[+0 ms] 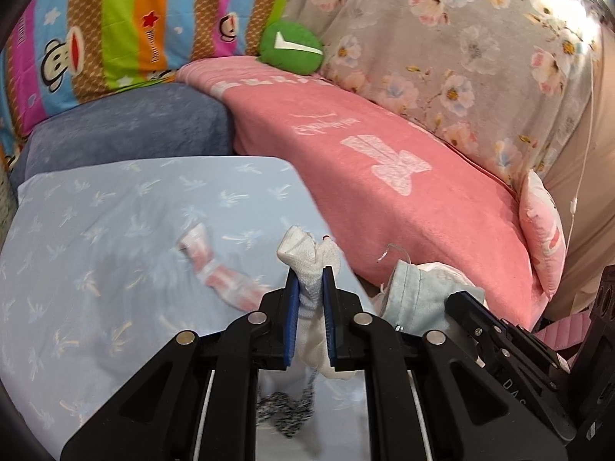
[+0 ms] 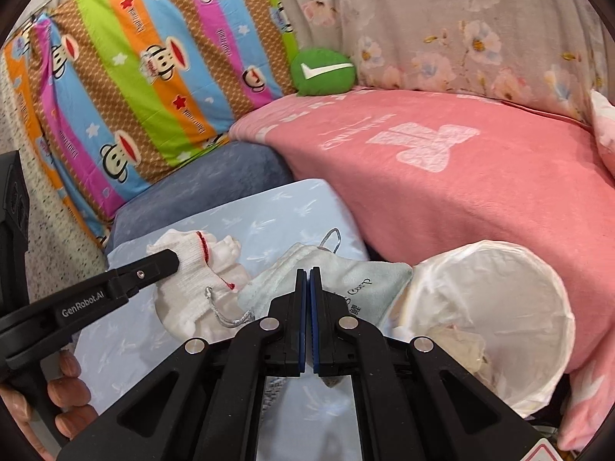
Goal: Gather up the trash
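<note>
the left gripper [image 1: 310, 272] clenches a white glove [image 1: 307, 257], held above the blue pillow [image 1: 115, 230]. the right gripper [image 2: 309, 274] has its jaws pressed together on a pale pouch [image 2: 346, 280], just beside the lined bin [image 2: 499, 269]. a pink-white wrapper [image 1: 219, 272] lies on the pillow.

Both wrist cameras sit close behind their claws, tilted down over the bed. Shared ahead: pink blanket [image 1: 403, 192] [image 2: 442, 176], green cushion [image 1: 291, 47] [image 2: 322, 73].

"GenRobot.AI" on the left gripper's arm [image 2: 82, 307]; "Corp" on the pale drawstring pouch [image 2: 361, 286].
</note>
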